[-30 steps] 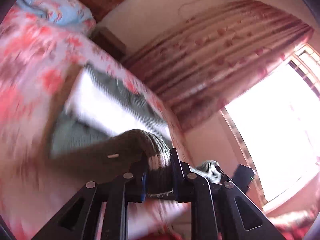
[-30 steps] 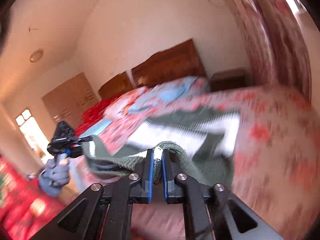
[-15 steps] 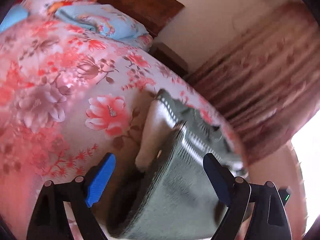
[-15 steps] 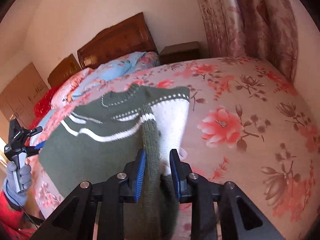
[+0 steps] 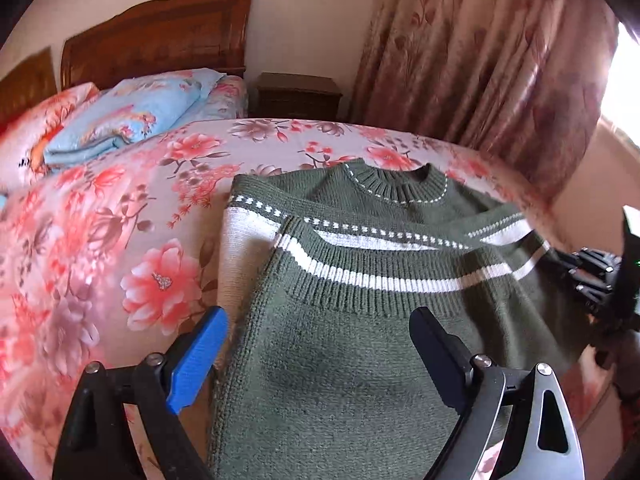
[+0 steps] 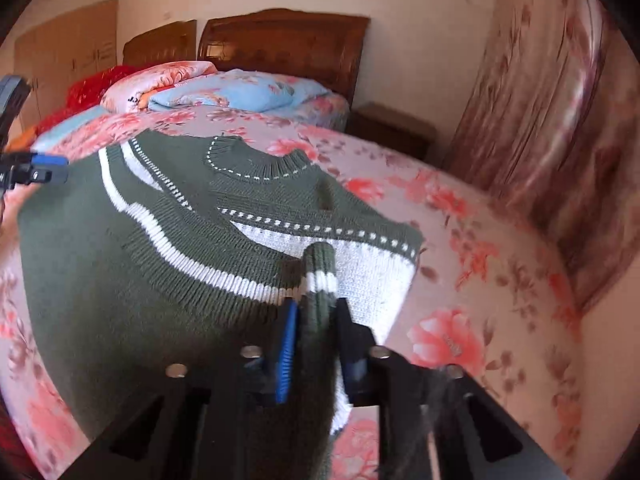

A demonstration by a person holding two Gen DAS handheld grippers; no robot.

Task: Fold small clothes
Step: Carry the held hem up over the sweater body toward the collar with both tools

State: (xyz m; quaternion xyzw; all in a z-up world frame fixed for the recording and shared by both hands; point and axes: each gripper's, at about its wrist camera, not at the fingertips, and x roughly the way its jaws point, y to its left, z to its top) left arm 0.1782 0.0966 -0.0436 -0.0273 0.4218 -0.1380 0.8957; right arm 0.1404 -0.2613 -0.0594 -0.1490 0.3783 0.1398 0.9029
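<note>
My left gripper (image 5: pixel 320 344) stands with its jaws spread wide, the blue pad at lower left and the black one at lower right of the left wrist view, and nothing is pinched between them. Beneath and beyond them lies the green knitted sweater (image 5: pixel 360 288), spread on the floral bedspread (image 5: pixel 120 240) in the middle and lower half of the frame, its ribbed collar (image 5: pixel 396 184) toward the top and white stripes running across the chest. The hem end is folded up over the body, so the striped ribbing lies across the middle.

My right gripper (image 6: pixel 316 320) sits at the bottom centre of the right wrist view. Its jaws have just been closing, and they now pinch the striped sleeve cuff (image 6: pixel 318 276), which stands up between the pads over the sweater's white band. The left gripper shows there too, at the far left edge.

At the upper left of both views a folded blue quilt (image 5: pixel 132 112) rests by the wooden headboard (image 5: pixel 160 36); a nightstand (image 5: pixel 298 94) and a flowered curtain (image 5: pixel 480 60) stand to the right.
</note>
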